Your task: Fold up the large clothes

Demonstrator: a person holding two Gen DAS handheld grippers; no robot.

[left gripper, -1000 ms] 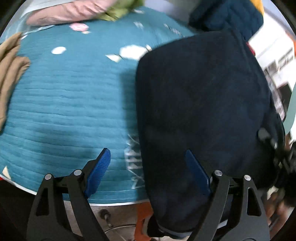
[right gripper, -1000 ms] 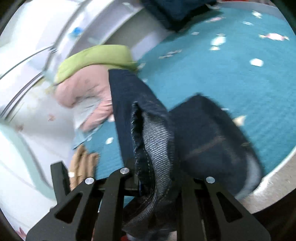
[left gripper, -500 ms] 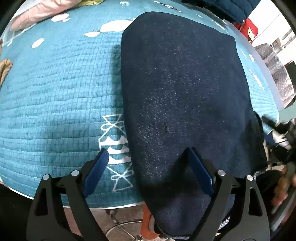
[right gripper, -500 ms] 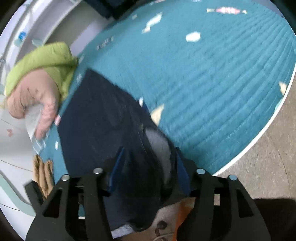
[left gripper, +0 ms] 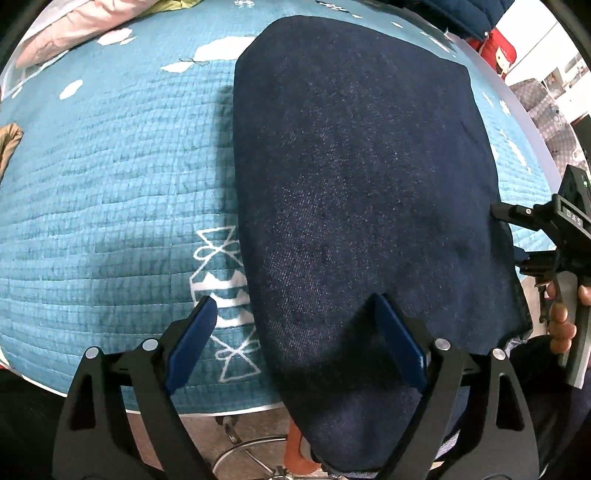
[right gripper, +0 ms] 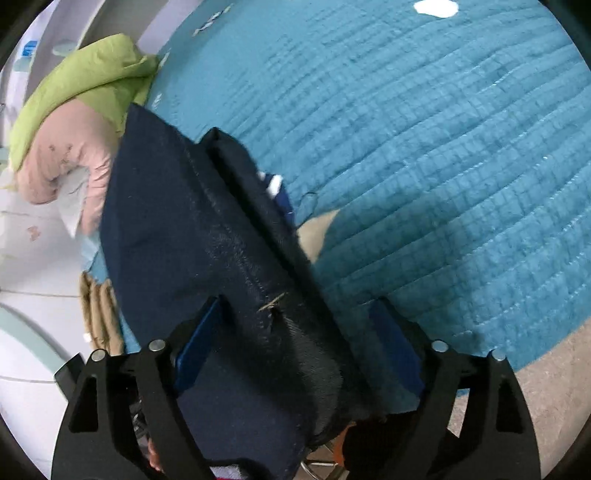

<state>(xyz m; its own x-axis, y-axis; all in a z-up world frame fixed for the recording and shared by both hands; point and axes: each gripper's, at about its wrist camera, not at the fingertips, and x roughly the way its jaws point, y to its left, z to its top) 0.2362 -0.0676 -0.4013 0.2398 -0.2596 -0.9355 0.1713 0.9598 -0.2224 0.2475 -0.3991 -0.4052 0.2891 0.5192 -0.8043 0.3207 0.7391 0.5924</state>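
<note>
A dark navy denim garment (left gripper: 354, 177) lies folded flat on the teal quilted mat (left gripper: 110, 184), its near end hanging over the mat's front edge. My left gripper (left gripper: 295, 332) stands open above that near end; the garment's left edge runs between its blue pads without touching them. In the right wrist view the same denim (right gripper: 192, 229) shows a thick folded seam running between the fingers of my right gripper (right gripper: 297, 339). Its jaws are opening and the pads stand off the cloth. The right gripper (left gripper: 535, 236), held by a hand, also shows at the garment's right edge.
A green garment (right gripper: 81, 81) and a pink one (right gripper: 70, 155) are piled at the mat's far side, with a tan garment (right gripper: 99, 310) beside them. A dark blue padded item (left gripper: 465, 14) lies at the back. Bare floor (right gripper: 546, 387) borders the mat's edge.
The right gripper's jaws went from shut on a bunched denim fold to wide apart. The denim now lies flat on the mat. Both grippers dropped closer to it.
</note>
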